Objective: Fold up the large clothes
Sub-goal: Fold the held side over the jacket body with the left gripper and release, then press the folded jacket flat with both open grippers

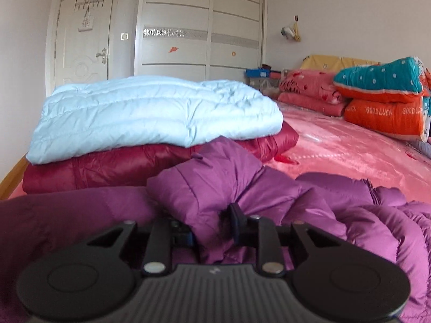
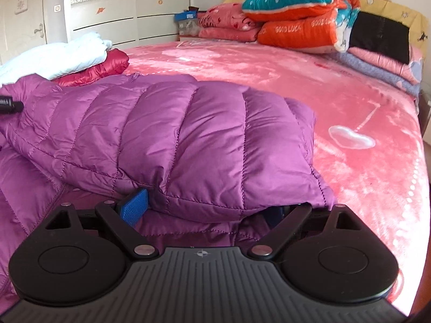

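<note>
A purple quilted down jacket (image 2: 188,134) lies on the pink bed, one half folded over the other. Its crumpled sleeve or collar part (image 1: 215,177) rises in front of my left gripper (image 1: 212,224). That gripper is shut on a bunch of the purple fabric, which is pinched between its blue pads. My right gripper (image 2: 207,210) is at the jacket's near hem with its jaws wide. The folded edge lies between and over them. Its left blue pad (image 2: 134,206) shows bare beside the fabric; the right finger is hidden under the hem.
A folded pale blue jacket (image 1: 150,113) lies on a folded dark red one (image 1: 107,167) at the bed's left. Stacked orange, teal and pink quilts (image 2: 296,24) sit at the headboard. The pink bedspread (image 2: 350,102) stretches right of the jacket. A wardrobe and a door stand behind.
</note>
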